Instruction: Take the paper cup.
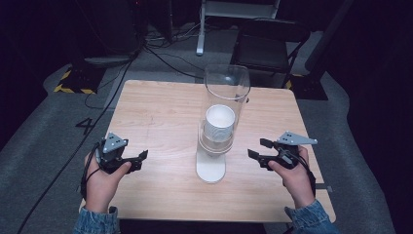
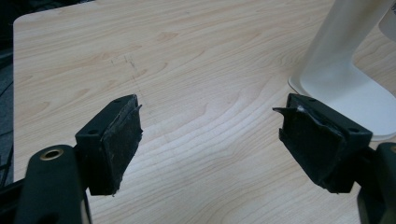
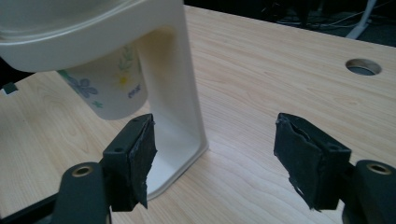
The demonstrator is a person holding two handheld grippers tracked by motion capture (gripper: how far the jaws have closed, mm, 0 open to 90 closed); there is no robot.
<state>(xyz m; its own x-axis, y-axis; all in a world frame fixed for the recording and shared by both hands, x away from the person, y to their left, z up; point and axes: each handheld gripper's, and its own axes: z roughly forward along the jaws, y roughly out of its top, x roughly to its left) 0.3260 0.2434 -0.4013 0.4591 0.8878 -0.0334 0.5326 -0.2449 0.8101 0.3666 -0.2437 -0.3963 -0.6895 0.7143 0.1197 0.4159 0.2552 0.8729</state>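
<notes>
We judge the work to be at its start: the paper cup sits in the clear tube of the cup dispenser, its flowered lower part poking out under the white collar, and neither gripper has a hold on it. Pulling that cup down and out is all left to do, as far as we can see.

The right gripper hangs beside the dispenser, apart from it. Its 2 fingers are spread, with nothing but bare table between the pads. In the right gripper view the cup bottom hangs just above and beyond the left-hand finger, and the dispenser's white upright stands just behind that finger; the other finger has only wood around it. No pad touches the cup or the stand.

The left gripper rests on the other side, well apart from the dispenser. Its fingers are spread wide and hold nothing. In the left gripper view the white foot of the stand lies just beyond the right-hand finger; ahead of the other finger there is only wood.
</notes>
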